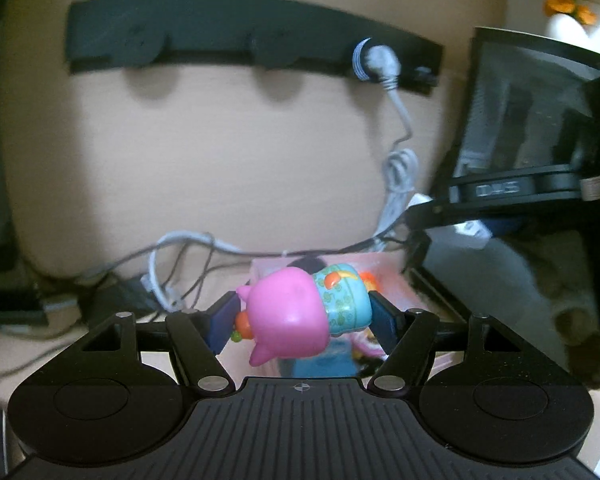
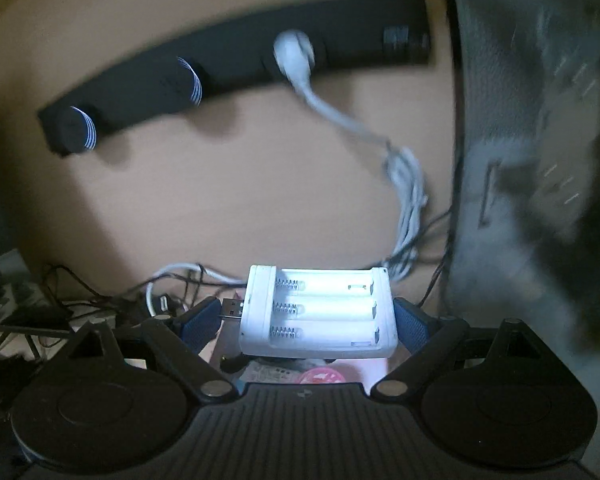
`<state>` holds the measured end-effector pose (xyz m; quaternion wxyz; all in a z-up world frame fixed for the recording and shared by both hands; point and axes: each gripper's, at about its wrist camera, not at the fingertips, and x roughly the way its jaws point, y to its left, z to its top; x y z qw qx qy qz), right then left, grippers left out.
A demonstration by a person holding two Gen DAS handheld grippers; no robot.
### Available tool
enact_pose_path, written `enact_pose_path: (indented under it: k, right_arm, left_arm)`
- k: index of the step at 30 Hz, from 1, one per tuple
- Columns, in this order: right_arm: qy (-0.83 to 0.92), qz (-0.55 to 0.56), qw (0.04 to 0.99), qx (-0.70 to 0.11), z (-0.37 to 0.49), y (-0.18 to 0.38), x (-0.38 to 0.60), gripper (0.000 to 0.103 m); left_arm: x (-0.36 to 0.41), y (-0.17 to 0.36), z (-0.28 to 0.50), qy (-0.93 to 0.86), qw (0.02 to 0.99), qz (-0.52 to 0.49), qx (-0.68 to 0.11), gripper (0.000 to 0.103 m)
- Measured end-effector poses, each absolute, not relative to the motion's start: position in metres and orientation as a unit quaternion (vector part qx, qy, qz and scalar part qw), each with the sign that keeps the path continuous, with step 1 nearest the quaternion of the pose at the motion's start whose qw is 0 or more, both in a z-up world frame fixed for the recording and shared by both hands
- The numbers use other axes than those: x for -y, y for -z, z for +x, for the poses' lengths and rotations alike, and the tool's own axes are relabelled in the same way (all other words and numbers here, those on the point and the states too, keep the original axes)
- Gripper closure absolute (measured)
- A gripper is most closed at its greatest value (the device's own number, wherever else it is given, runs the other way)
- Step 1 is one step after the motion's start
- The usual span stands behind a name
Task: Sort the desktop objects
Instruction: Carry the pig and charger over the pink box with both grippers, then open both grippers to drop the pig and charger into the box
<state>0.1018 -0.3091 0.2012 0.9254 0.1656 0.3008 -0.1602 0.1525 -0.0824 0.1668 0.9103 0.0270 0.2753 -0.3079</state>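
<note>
Your left gripper [image 1: 304,316] pinches the pink toy figure [image 1: 300,312] sideways by its slick, hard plastic ends, while your right gripper [image 2: 306,320] clamps the light, rigid white battery charger [image 2: 316,312] across its flat sides, both aloft.

Each camera sits just behind its own tongs and looks forward and a little down, very near them. Both views face the tan wall, with the black power strip [image 1: 236,46] [image 2: 236,68] across the top and the white plug [image 1: 376,62] [image 2: 294,52] in it.
</note>
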Motion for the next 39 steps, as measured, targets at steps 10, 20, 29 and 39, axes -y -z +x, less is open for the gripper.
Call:
enact_pose_path:
  k: [10, 20, 29, 39]
  right_arm:
    - [0.159, 0.232, 0.883, -0.375, 0.181, -0.124, 0.342, 0.01]
    - [0.161, 0.246, 0.906, -0.305, 0.107, -0.139, 0.321, 0.0]
    - [0.21, 0.184, 0.916, -0.287, 0.015, -0.143, 0.278, 0.0]
    - [0.195, 0.155, 0.913, -0.324, -0.025, -0.107, 0.227, 0.0]
  left_arm:
    - [0.075, -0.125, 0.157, 0.277, 0.904, 0.014, -0.324, 0.029]
    - [0.125, -0.11, 0.166, 0.3, 0.888, 0.059, -0.343, 0.029]
    - [0.159, -0.147, 0.193, 0.287, 0.917, 0.093, -0.262, 0.004]
    - [0.066, -0.078, 0.098, 0.19, 0.916, 0.053, -0.349, 0.003]
